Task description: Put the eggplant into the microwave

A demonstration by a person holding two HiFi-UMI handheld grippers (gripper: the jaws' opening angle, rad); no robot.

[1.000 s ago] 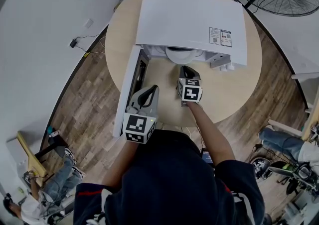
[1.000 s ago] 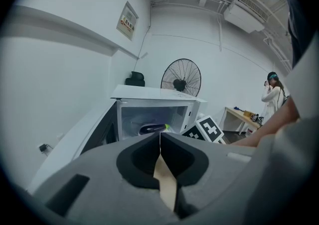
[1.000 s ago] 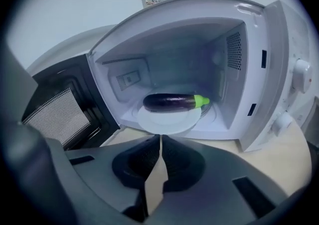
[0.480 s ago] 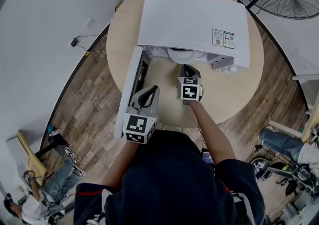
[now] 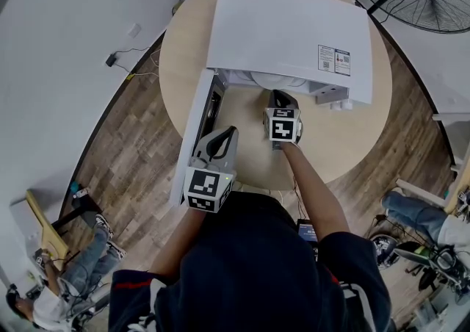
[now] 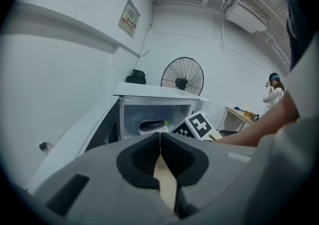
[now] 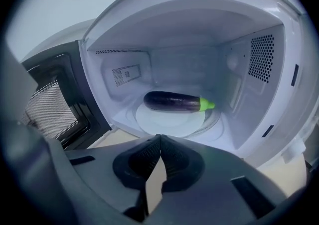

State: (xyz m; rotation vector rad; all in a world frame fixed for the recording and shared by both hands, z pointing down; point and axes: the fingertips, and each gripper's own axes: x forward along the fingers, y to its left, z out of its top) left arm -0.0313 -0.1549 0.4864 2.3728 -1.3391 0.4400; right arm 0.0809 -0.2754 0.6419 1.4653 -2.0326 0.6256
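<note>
The round table (image 5: 352,139) carries the white microwave (image 5: 286,29), whose door (image 5: 194,125) is swung open to the left. The right gripper (image 7: 159,138) is held just outside the cavity mouth, jaws pressed together on nothing. The left gripper (image 6: 159,135) is held beside the door's free edge, likewise closed and empty. The eggplant (image 7: 174,101) lies crosswise on the glass turntable (image 7: 164,123), apart from the walls. Placement is judged complete. If the door is to be closed, the right gripper should be kept clear of its swing and the push applied near the free edge.
</note>
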